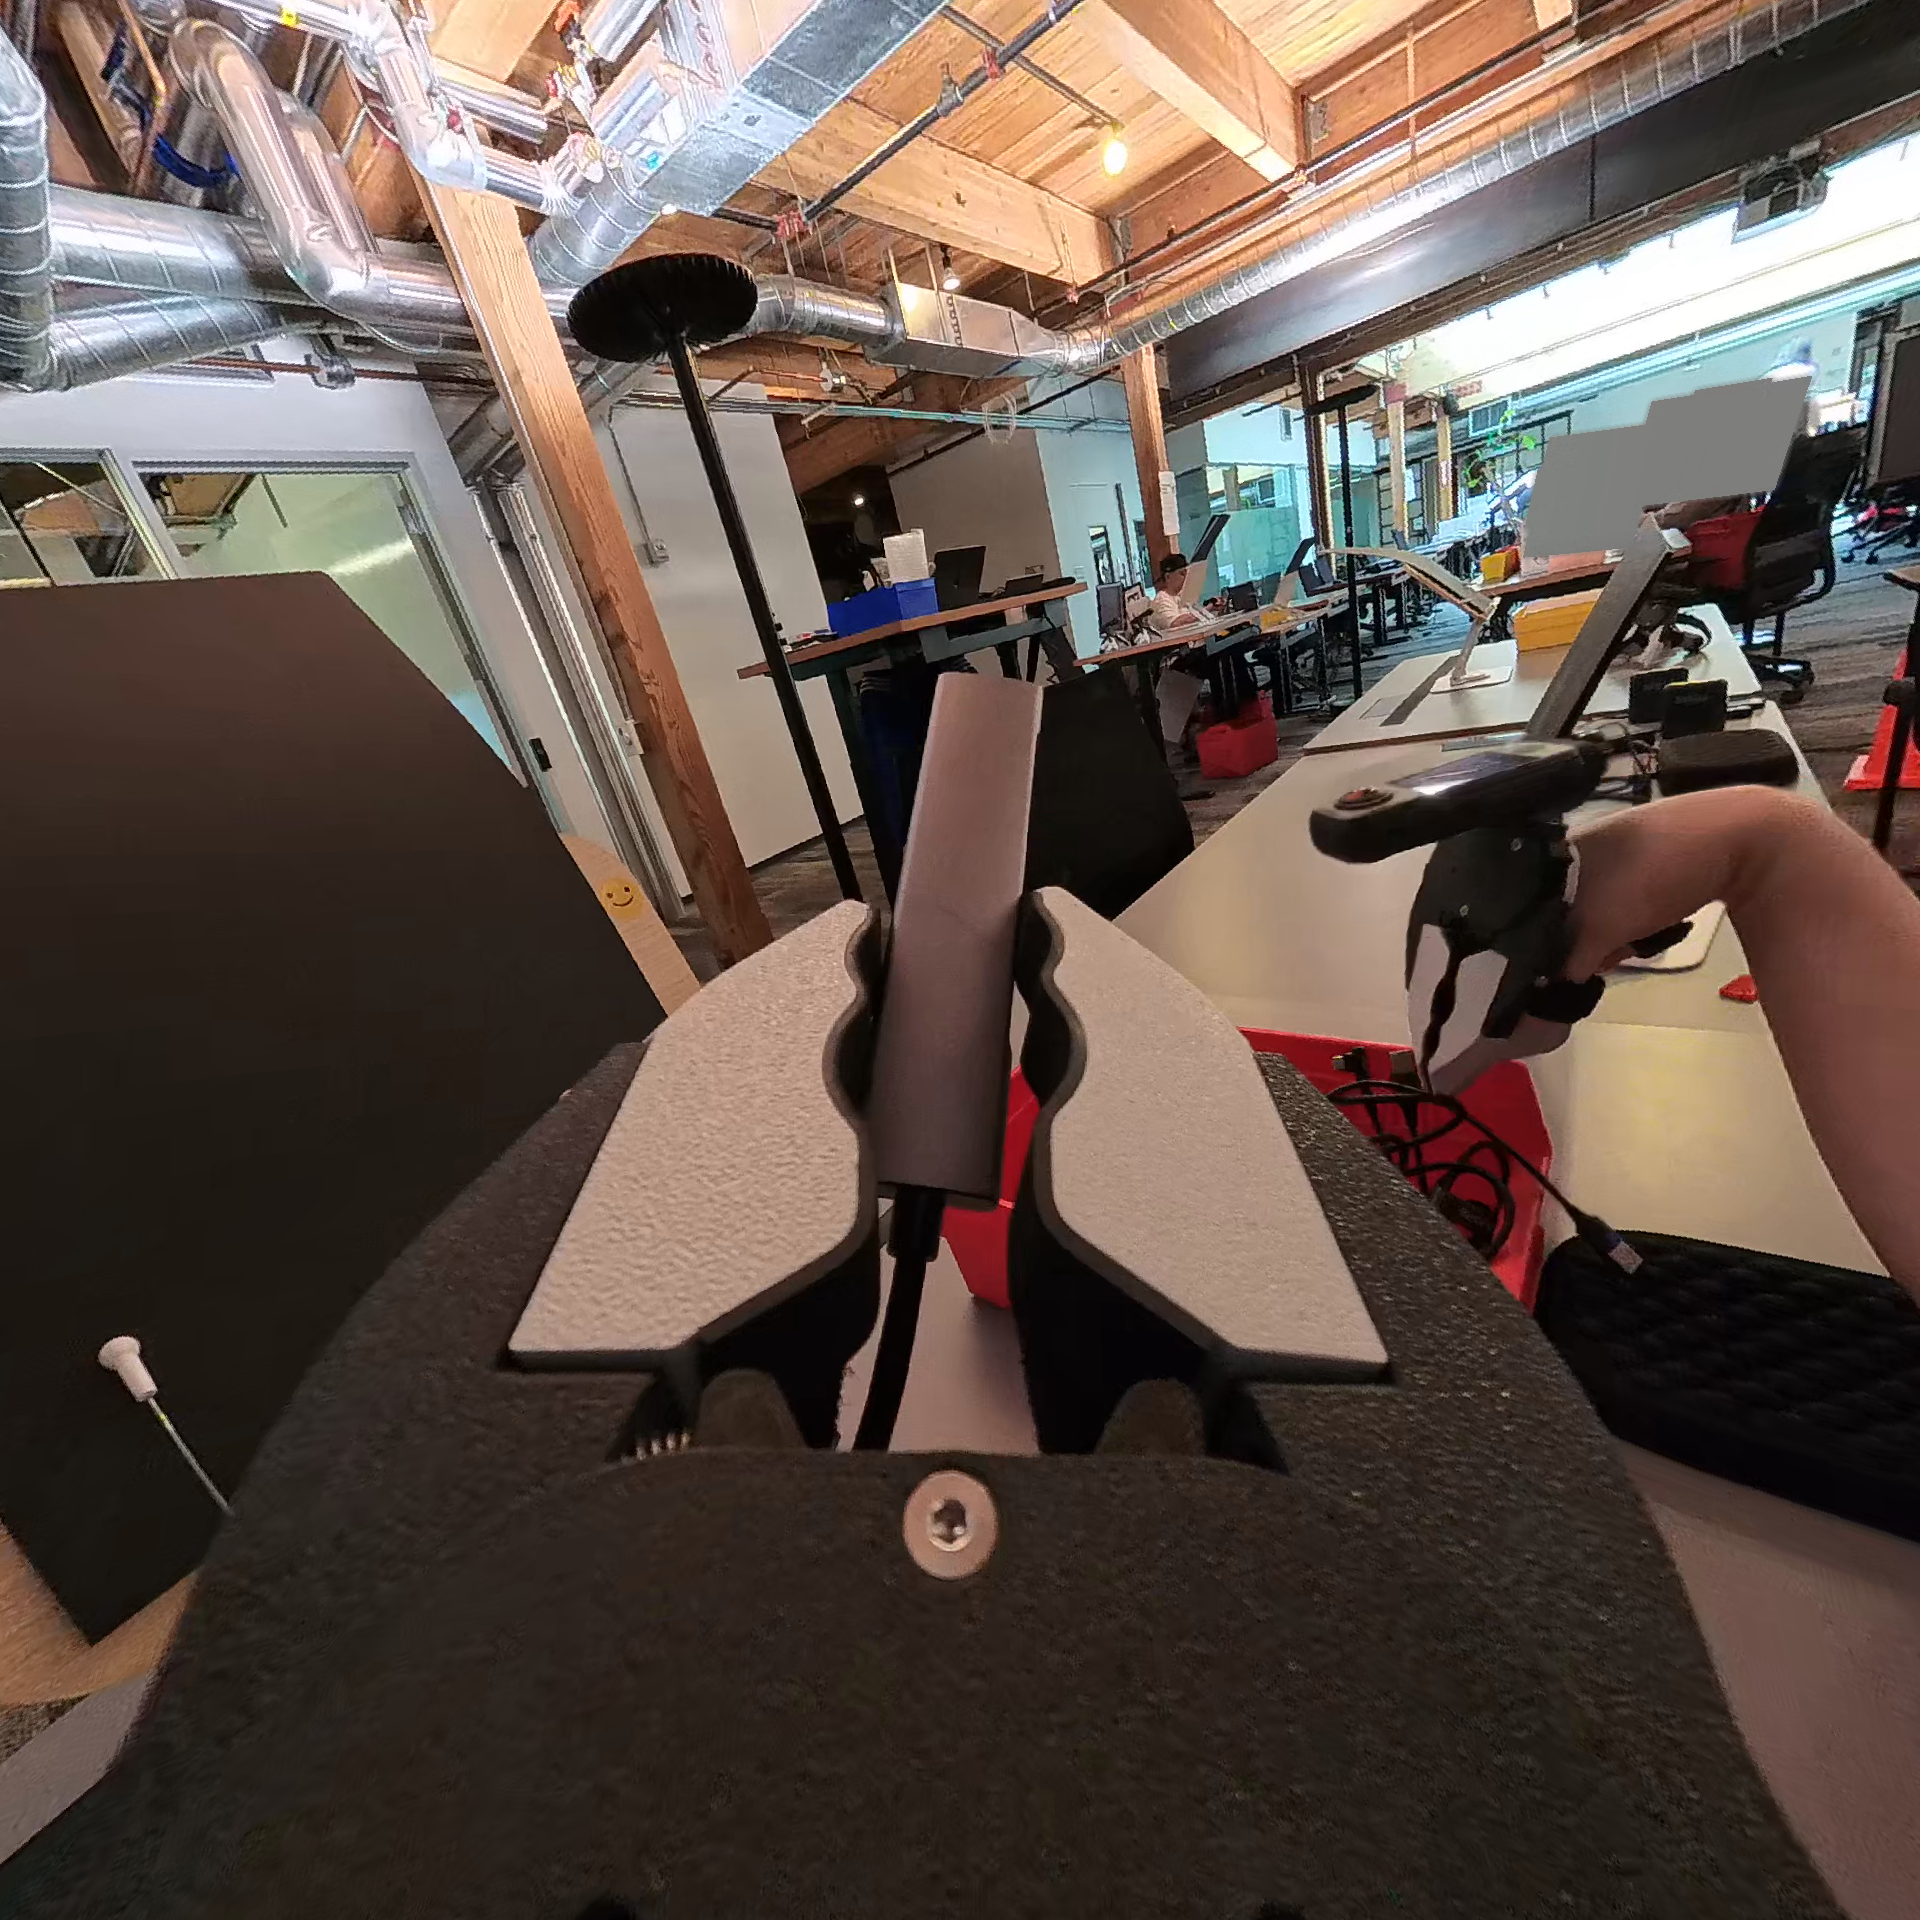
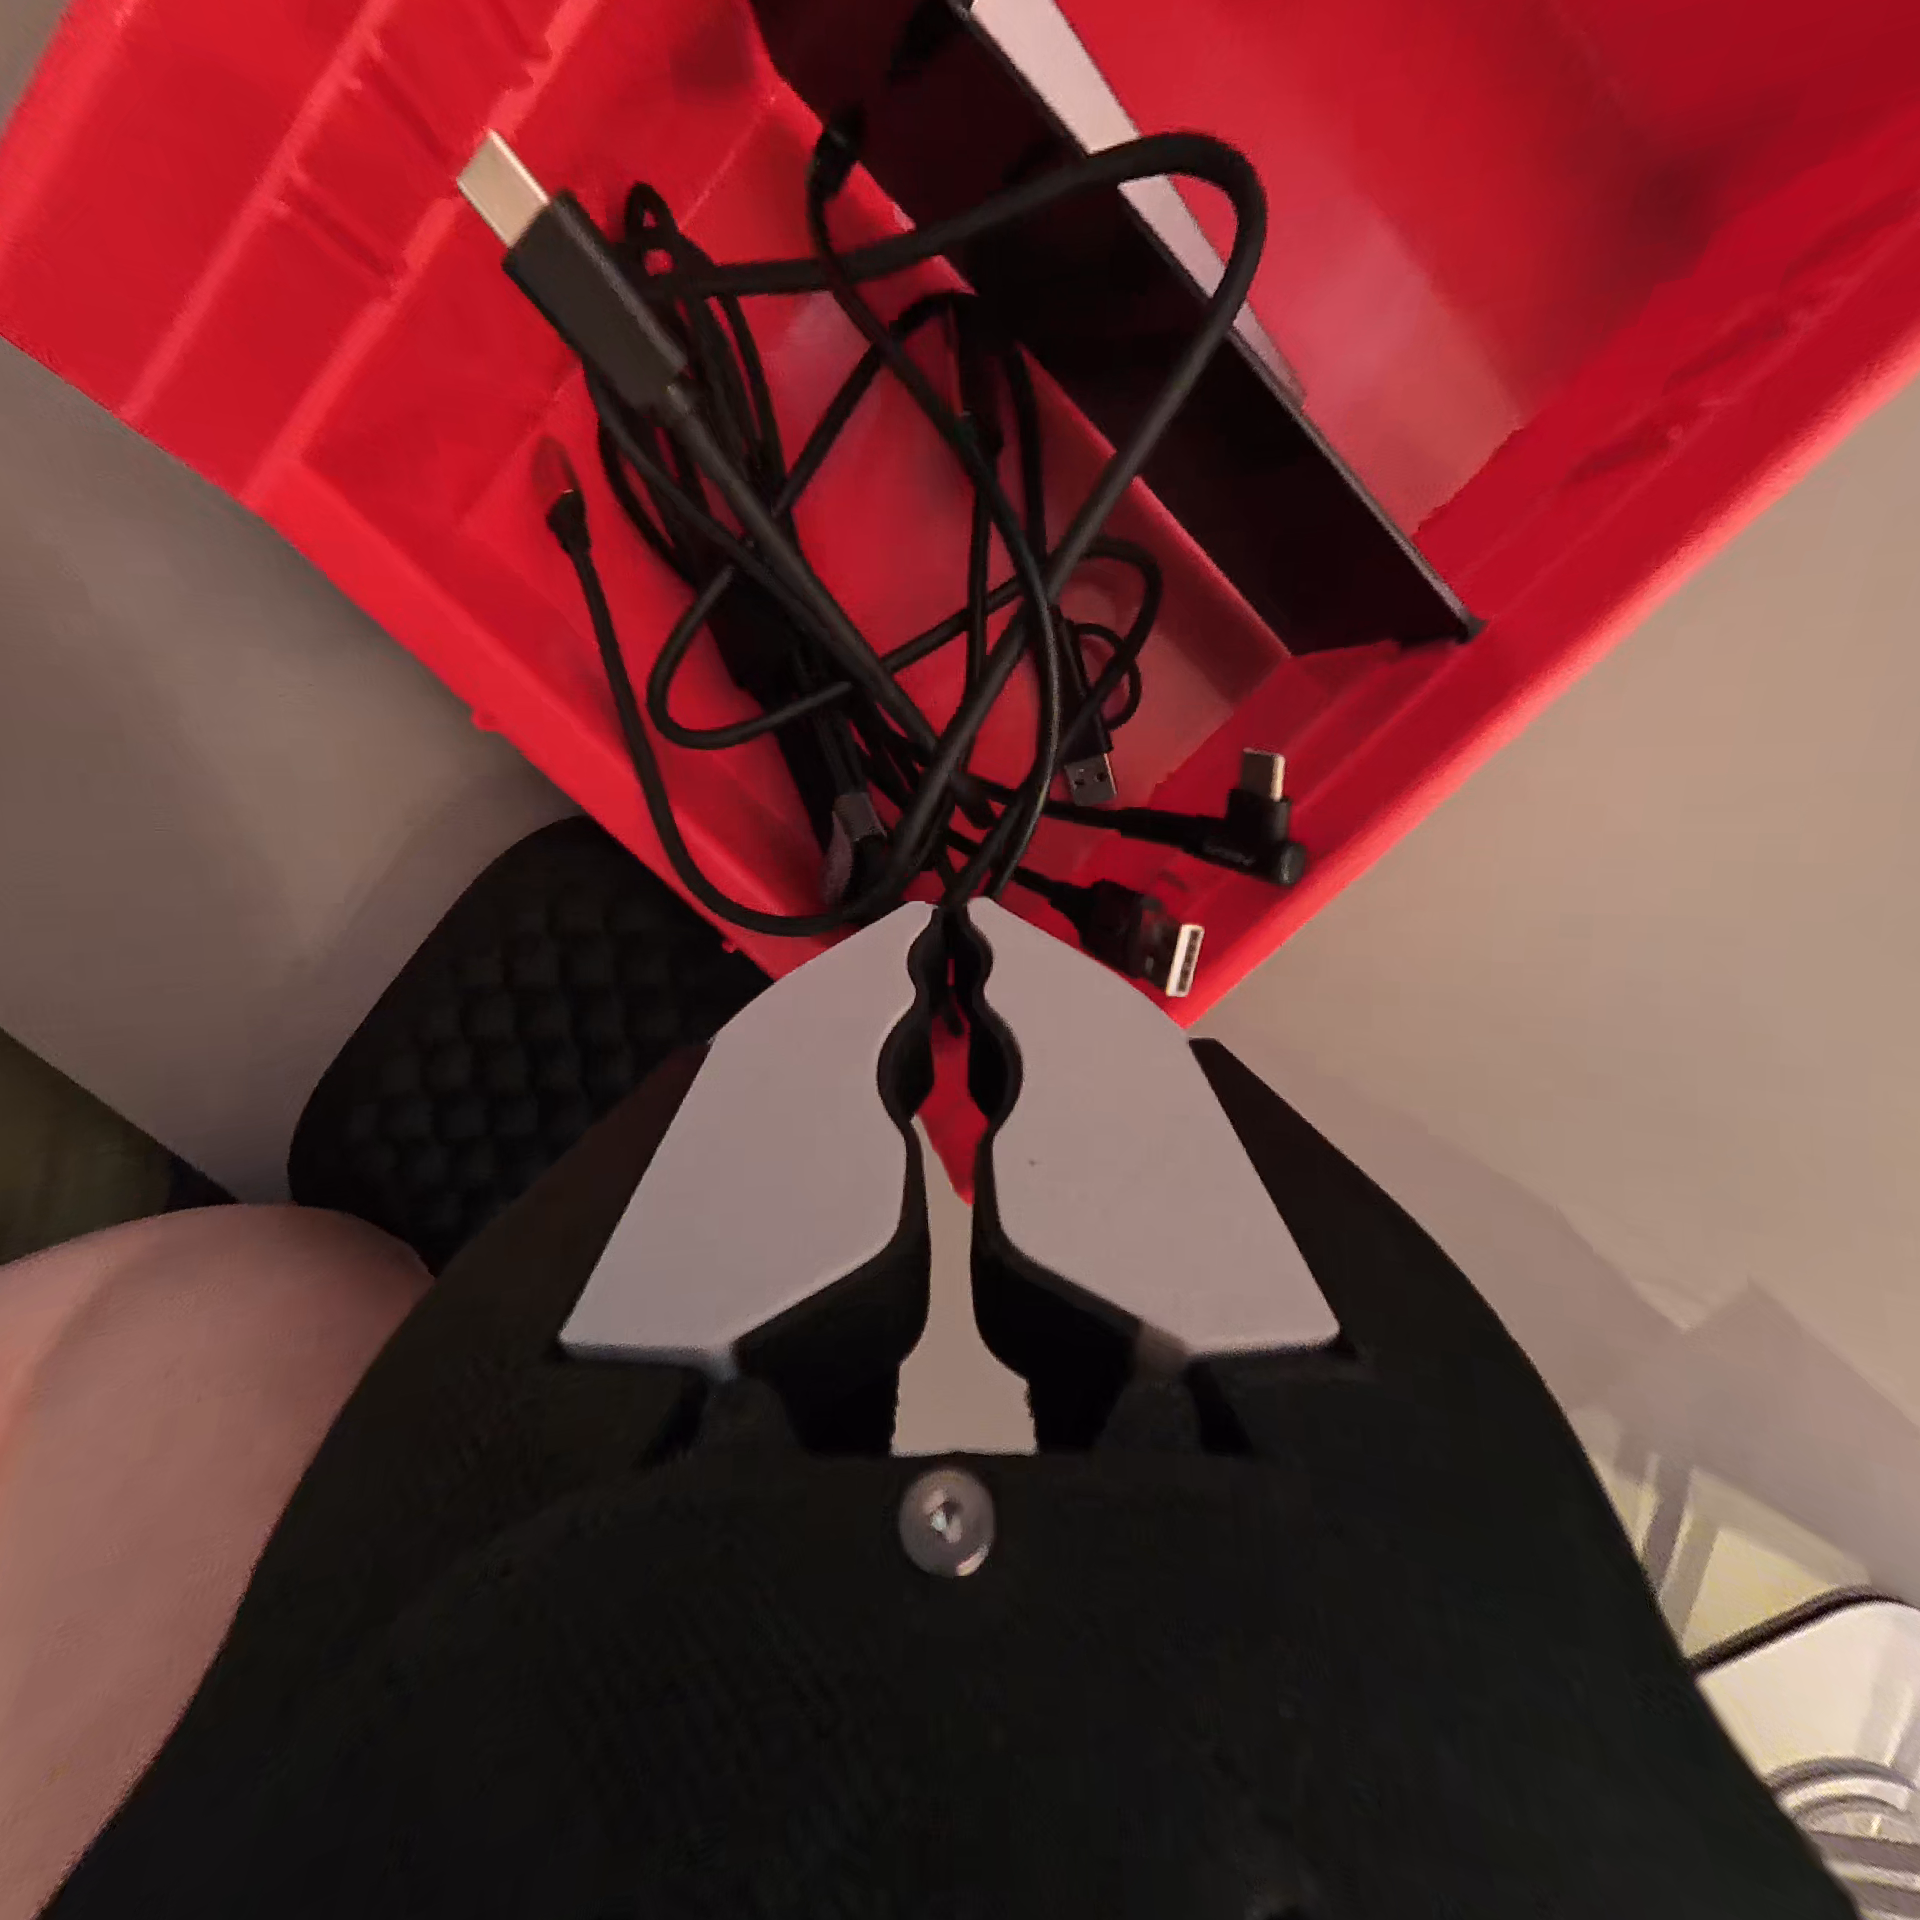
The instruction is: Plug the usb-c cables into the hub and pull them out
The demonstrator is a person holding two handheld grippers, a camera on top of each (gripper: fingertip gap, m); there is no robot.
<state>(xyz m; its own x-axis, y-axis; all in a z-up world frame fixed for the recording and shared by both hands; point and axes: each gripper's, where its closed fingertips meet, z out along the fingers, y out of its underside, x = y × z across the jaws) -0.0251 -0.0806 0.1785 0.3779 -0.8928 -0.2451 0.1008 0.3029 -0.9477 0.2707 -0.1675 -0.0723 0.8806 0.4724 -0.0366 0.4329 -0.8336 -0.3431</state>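
Observation:
My left gripper (image 1: 948, 935) is shut on a slim grey hub (image 1: 966, 810) and holds it upright in the air. A black cable (image 1: 904, 1309) hangs from the hub's lower end. My right gripper (image 2: 948, 916) is shut on a thin black cable (image 2: 977, 862) at its fingertips, just above the near corner of a red bin (image 2: 312, 260). The bin holds a tangle of black cables (image 2: 831, 582) with a right-angle USB-C plug (image 2: 1262, 800), a USB-A plug (image 2: 1174, 956) and a larger plug (image 2: 509, 197). In the left wrist view the right gripper (image 1: 1439, 1081) dips into the bin (image 1: 1496, 1101).
The bin stands on a white table (image 1: 1299, 935). A black mesh pad (image 2: 499, 997) lies by the bin's near corner. A dark flat plate (image 2: 1247, 416) leans inside the bin. A dark board (image 1: 260, 935) stands at the left, a lamp pole (image 1: 748, 582) behind. Spacing between my two grippers at the tips: around 40 cm.

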